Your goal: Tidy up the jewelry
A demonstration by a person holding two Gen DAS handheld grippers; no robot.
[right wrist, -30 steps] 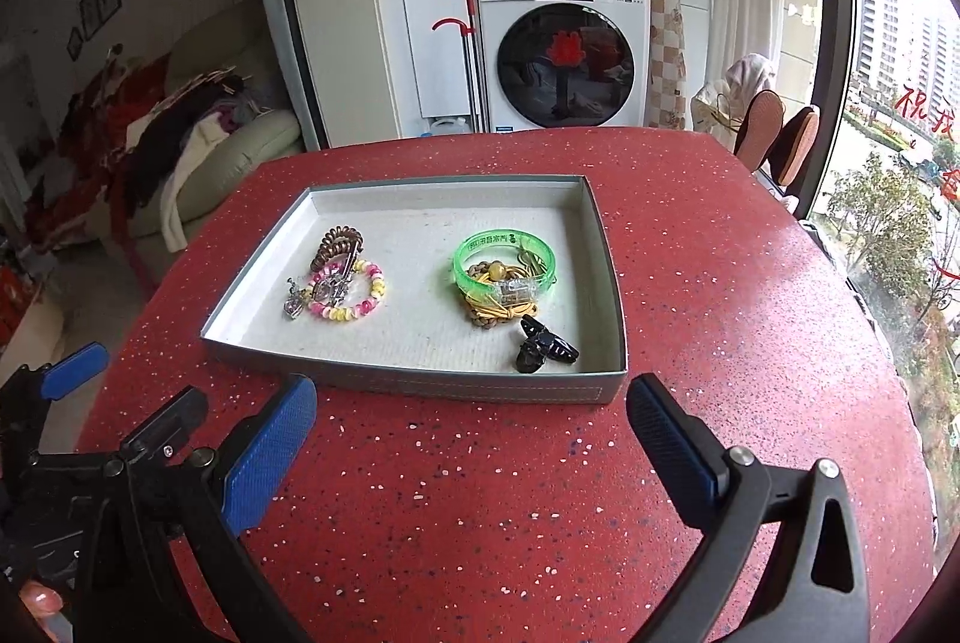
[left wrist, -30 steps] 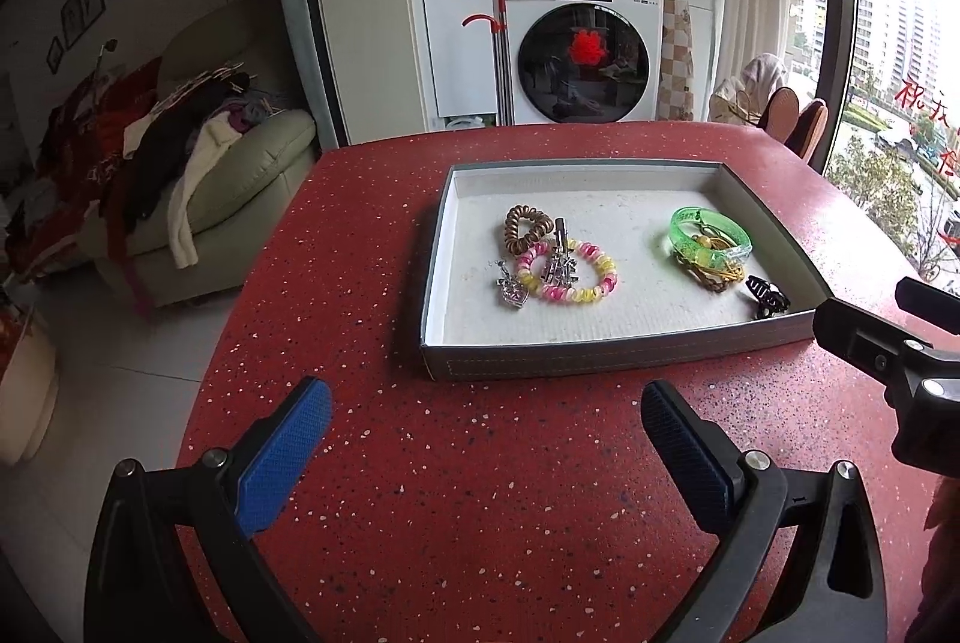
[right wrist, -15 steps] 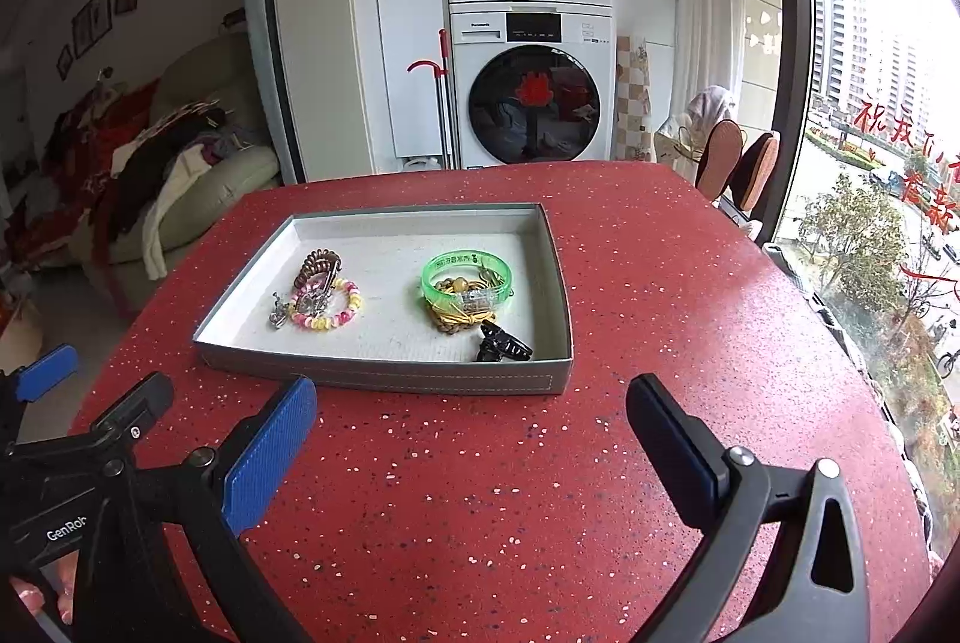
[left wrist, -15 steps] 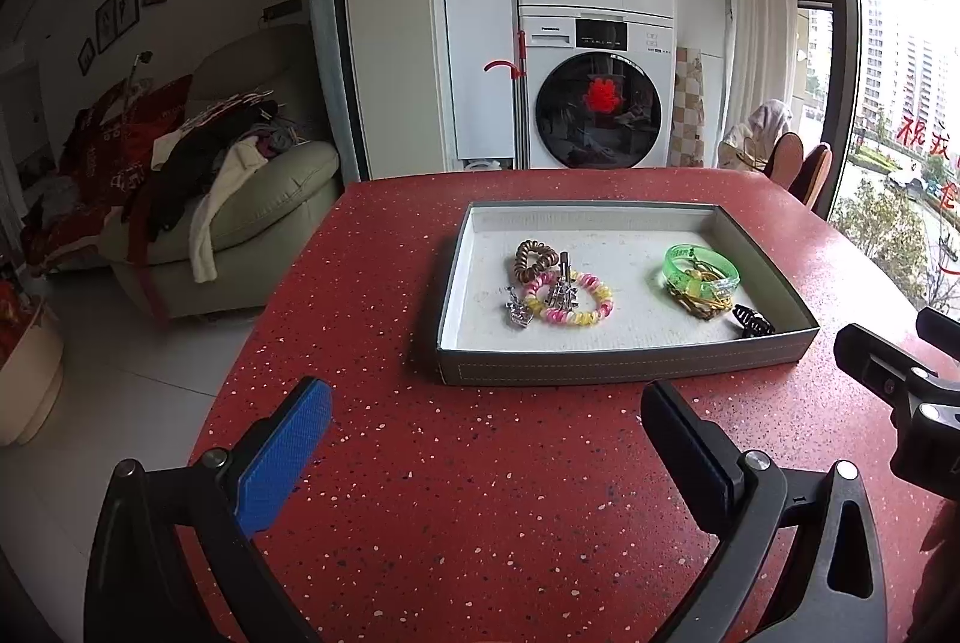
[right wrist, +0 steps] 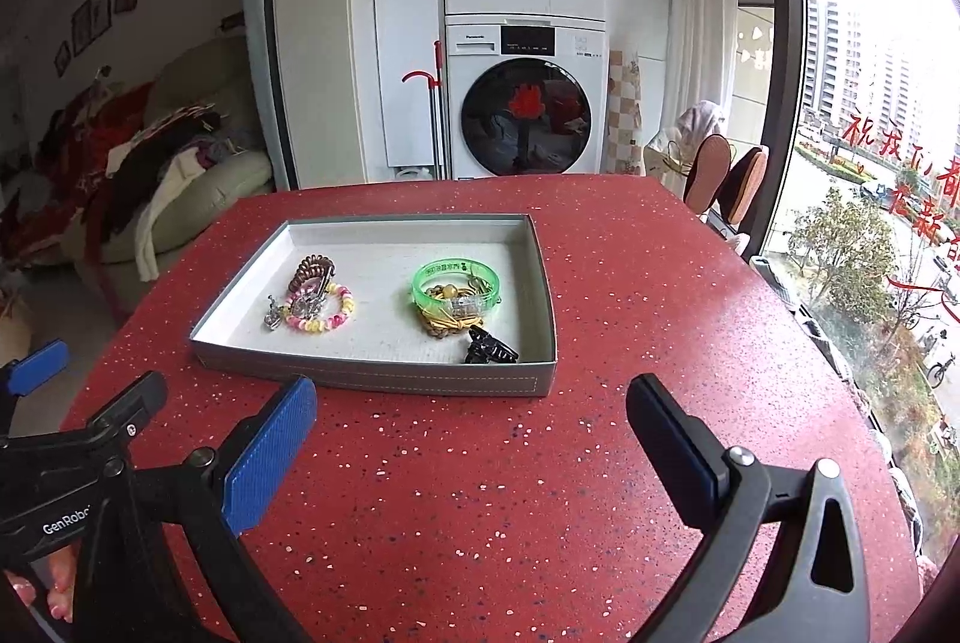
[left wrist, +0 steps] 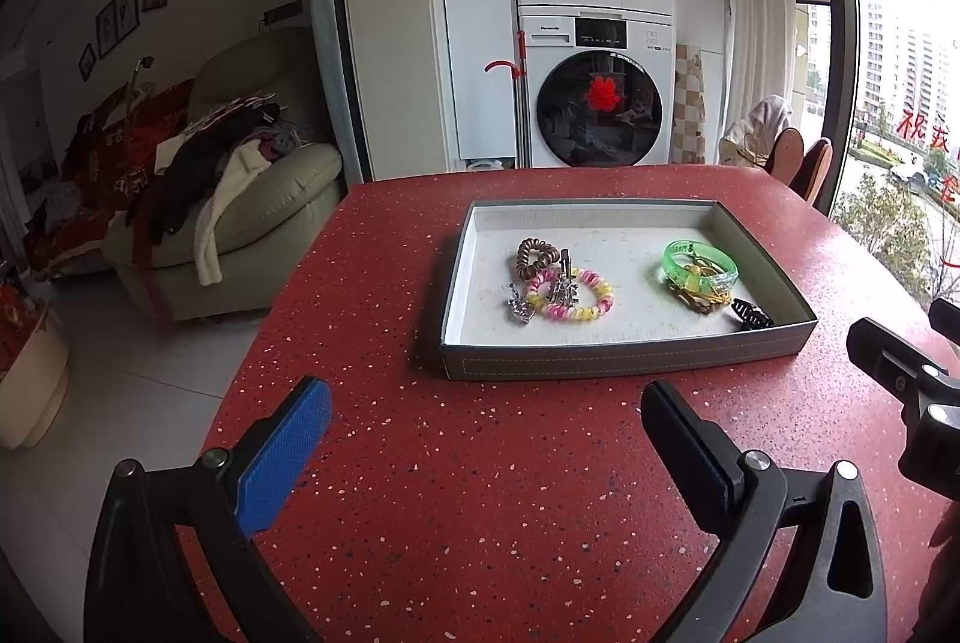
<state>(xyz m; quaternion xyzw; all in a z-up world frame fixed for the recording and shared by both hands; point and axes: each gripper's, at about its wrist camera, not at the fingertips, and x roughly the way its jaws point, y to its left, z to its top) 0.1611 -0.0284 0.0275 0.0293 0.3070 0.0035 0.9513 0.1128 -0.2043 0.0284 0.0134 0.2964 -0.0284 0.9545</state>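
A grey tray (left wrist: pixel 624 361) (right wrist: pixel 384 376) lies on the red speckled table. In it lie a pink-yellow bead bracelet (left wrist: pixel 577 301) (right wrist: pixel 324 313), a brown coil hair tie (left wrist: pixel 534 256) (right wrist: pixel 311 269), a silver charm (left wrist: pixel 521 308) (right wrist: pixel 273 316), a green bangle (left wrist: pixel 699 266) (right wrist: pixel 455 286) on gold pieces, and a black claw clip (left wrist: pixel 751 316) (right wrist: pixel 489 347). My left gripper (left wrist: pixel 486 439) is open and empty, short of the tray's near wall. My right gripper (right wrist: pixel 471 433) is open and empty, also short of the tray. Each shows at the edge of the other's view.
The red table (left wrist: pixel 480 493) (right wrist: pixel 660 313) ends at the left above a tiled floor. A sofa with clothes (left wrist: pixel 240 199) stands left. A stacked washer and dryer (left wrist: pixel 591 90) stand behind. Chairs (right wrist: pixel 726 175) and a window are at the right.
Both grippers have pulled back and tilted up, so the tray looks smaller and farther and more of the room shows. Both stay open and the jewelry has not moved.
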